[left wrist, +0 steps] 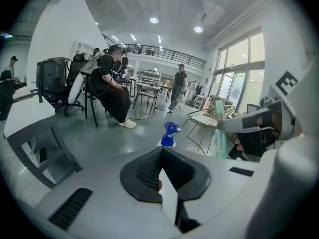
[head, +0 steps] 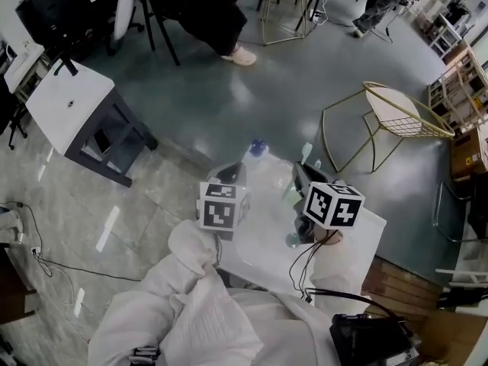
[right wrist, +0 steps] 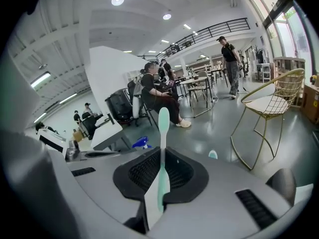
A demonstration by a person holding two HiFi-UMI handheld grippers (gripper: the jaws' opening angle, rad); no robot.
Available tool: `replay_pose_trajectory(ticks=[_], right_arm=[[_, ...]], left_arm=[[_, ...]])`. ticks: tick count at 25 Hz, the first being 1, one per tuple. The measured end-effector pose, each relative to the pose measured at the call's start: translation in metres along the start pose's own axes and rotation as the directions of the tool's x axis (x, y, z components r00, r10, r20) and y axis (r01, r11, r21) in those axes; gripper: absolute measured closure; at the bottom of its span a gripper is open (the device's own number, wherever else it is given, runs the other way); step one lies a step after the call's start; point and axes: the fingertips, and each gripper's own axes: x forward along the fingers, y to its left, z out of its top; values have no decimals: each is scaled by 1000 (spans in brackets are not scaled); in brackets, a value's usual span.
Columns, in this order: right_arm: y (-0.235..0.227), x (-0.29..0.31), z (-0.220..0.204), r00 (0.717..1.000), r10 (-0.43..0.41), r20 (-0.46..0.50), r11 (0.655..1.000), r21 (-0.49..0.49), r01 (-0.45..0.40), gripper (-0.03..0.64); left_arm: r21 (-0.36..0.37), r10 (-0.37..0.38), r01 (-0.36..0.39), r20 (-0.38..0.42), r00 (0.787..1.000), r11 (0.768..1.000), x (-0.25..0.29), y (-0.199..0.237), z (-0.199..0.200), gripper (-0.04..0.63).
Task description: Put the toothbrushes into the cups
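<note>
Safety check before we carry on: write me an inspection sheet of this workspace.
surface: white table, with both grippers over it.
job's things: a green-and-white toothbrush stands upright in the right gripper.
clutter: spray bottle with a blue head, at the table's far edge.
grippers: right gripper shut on the toothbrush; left gripper closed on a small reddish thing, too little of it showing to name.
cables: black cables hang from the right gripper; floor cable at left.
surroundings: gold wire chair, grey side table, seated person.
</note>
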Motion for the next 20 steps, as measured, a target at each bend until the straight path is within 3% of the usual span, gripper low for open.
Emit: replay_pose_trajectory(ticks=[9, 20], right_arm=[[-11, 33, 15, 998, -55, 5, 998, 3, 55, 575], [-18, 68, -17, 991, -102, -90, 995, -26, 100, 575]], left_arm=[[-18, -22, 21, -53, 998, 1000, 26, 22, -2, 597], [-69, -26, 18, -118, 993, 997, 43, 42, -26, 597]])
